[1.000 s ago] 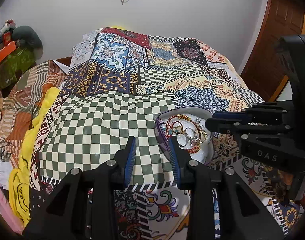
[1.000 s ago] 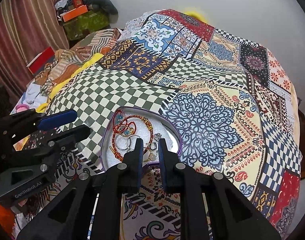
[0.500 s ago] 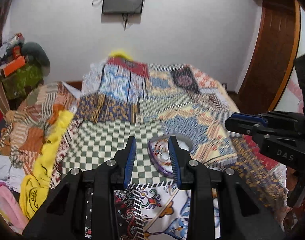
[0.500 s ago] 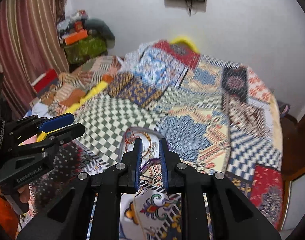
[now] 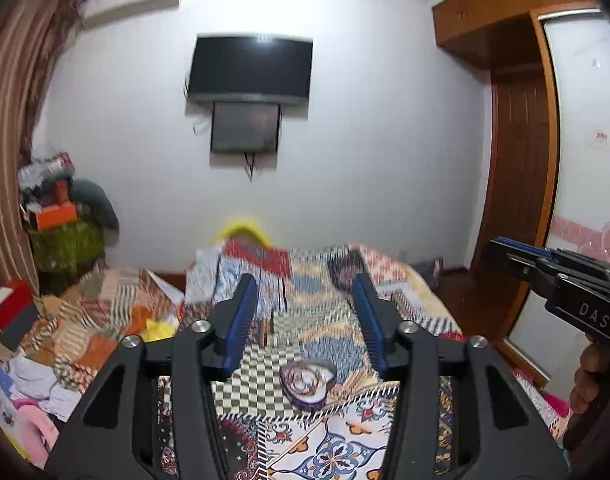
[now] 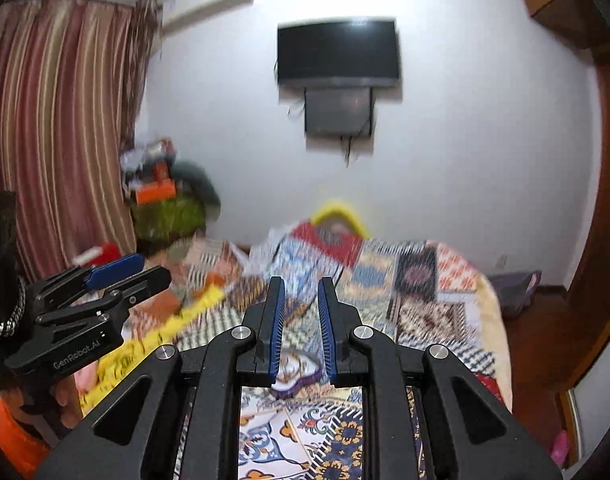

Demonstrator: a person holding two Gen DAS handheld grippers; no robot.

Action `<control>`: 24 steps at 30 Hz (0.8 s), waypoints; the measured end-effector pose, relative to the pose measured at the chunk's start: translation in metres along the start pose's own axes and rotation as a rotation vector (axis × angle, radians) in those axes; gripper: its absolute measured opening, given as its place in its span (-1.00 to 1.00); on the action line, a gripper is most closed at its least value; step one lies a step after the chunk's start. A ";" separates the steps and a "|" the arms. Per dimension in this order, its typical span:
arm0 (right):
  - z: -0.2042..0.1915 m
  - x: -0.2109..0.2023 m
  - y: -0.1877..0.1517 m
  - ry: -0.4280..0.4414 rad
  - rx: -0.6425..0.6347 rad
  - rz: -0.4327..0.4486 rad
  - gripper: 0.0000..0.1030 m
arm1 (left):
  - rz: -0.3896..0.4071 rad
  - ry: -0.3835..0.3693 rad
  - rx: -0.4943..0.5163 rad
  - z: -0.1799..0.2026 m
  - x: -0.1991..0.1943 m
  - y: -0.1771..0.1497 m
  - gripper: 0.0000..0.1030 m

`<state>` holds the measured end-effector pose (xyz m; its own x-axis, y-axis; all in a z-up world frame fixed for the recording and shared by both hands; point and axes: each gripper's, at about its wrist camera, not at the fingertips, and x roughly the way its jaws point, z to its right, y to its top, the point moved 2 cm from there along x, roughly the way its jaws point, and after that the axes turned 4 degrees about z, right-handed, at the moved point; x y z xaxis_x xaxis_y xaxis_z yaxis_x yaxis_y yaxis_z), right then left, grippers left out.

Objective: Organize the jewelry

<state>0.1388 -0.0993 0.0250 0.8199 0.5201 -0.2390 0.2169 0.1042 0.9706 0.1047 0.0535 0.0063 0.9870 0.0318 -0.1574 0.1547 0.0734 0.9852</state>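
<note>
A heart-shaped purple-rimmed jewelry tin holding bangles and rings sits on the patterned bed quilt; it also shows in the right wrist view, partly behind my fingers. My left gripper is open wide and empty, held well above and back from the tin. My right gripper is open with a narrower gap and empty, also raised away from the tin. Each gripper shows in the other's view, the right one and the left one.
The patchwork quilt covers the bed. Piled clothes and a yellow cloth lie at the left. A cluttered shelf stands by the striped curtain. A TV hangs on the far wall; a wooden wardrobe stands at the right.
Both grippers have pulled up and back from the tin, so the wall and TV fill the views. The left jaws have opened wider. The tin stays on the quilt.
</note>
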 end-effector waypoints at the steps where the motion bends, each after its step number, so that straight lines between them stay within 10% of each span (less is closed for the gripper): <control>1: -0.002 -0.009 0.002 -0.003 0.006 0.024 -0.69 | 0.022 0.002 0.005 0.003 -0.009 0.003 0.01; 12: -0.015 -0.055 0.000 -0.095 0.011 0.198 0.67 | 0.147 0.064 0.010 0.016 -0.063 0.003 0.82; 24: -0.011 -0.058 -0.009 -0.133 0.018 0.188 0.93 | 0.130 0.069 0.004 0.020 -0.064 -0.001 0.87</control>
<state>0.0835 -0.1211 0.0304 0.9091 0.4128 -0.0563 0.0618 0.0000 0.9981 0.0423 0.0317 0.0165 0.9935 0.1094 -0.0322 0.0257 0.0605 0.9978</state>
